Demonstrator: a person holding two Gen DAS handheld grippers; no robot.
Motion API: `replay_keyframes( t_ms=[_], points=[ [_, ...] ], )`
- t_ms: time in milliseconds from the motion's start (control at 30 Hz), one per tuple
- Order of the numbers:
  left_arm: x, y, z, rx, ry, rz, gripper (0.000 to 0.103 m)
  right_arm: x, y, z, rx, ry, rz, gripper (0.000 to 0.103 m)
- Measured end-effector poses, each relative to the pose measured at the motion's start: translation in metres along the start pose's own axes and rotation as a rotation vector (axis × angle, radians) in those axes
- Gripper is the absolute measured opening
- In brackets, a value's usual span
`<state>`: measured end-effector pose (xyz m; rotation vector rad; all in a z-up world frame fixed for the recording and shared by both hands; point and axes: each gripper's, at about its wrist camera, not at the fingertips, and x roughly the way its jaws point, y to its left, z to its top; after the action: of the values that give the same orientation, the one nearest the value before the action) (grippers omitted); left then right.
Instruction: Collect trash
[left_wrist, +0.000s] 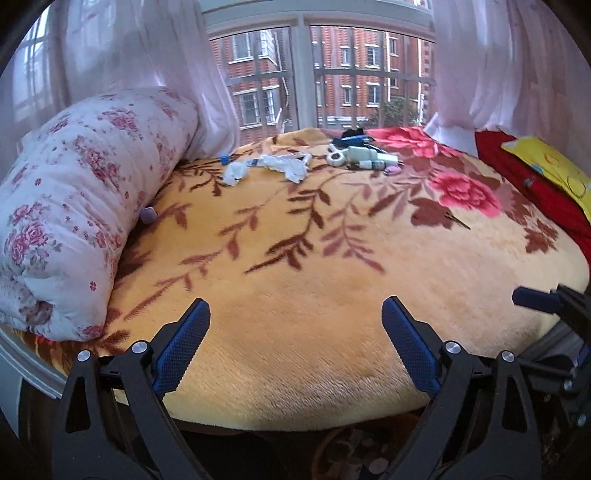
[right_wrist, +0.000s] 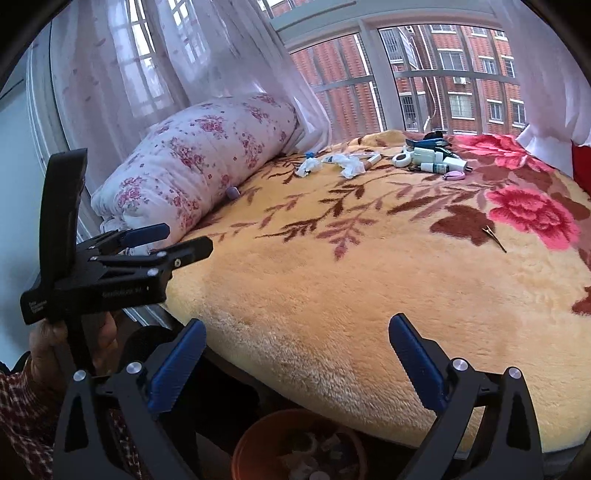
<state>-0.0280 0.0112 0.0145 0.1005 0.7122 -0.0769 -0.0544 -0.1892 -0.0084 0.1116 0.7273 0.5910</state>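
Crumpled white tissues (left_wrist: 284, 166) (right_wrist: 351, 164) lie far back on the yellow flowered blanket (left_wrist: 314, 332) (right_wrist: 332, 295), near the window. A smaller wad (left_wrist: 234, 173) (right_wrist: 306, 166) sits just left of them. My left gripper (left_wrist: 295, 304) is open and empty over the blanket's near edge, and it also shows from the side (right_wrist: 184, 237), held by a hand. My right gripper (right_wrist: 297, 324) is open too, with nothing between its blue pads; one fingertip (left_wrist: 532, 299) shows at the right. An orange bin (right_wrist: 295, 443) with scraps in it stands below the bed edge.
A rolled floral quilt (left_wrist: 81, 206) (right_wrist: 195, 162) lines the left side, with a small purple object (left_wrist: 149, 214) (right_wrist: 232, 192) against it. Bottles and a tape roll (left_wrist: 362, 155) (right_wrist: 432, 157) are piled at the back. A hair clip (left_wrist: 458, 220) (right_wrist: 493, 238) lies right. Red and yellow bedding (left_wrist: 546, 166) is far right.
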Motion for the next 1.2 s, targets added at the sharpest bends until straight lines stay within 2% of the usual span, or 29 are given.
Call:
replay_keyframes(
  t_ms=[167, 333, 1200],
  points=[
    [0.001, 0.018, 0.006, -0.072, -0.027, 0.006, 0.092, 0.004, 0.003, 0.002, -0.018, -0.012, -0.011, 0.098],
    [0.0, 0.028, 0.011, -0.091, -0.04, 0.036, 0.092, 0.01, 0.009, 0.002, -0.032, -0.003, -0.009, 0.098],
    [-0.002, 0.031, 0.012, -0.057, -0.043, 0.066, 0.092, 0.011, 0.013, -0.001, -0.047, 0.009, -0.022, 0.098]
  ],
)
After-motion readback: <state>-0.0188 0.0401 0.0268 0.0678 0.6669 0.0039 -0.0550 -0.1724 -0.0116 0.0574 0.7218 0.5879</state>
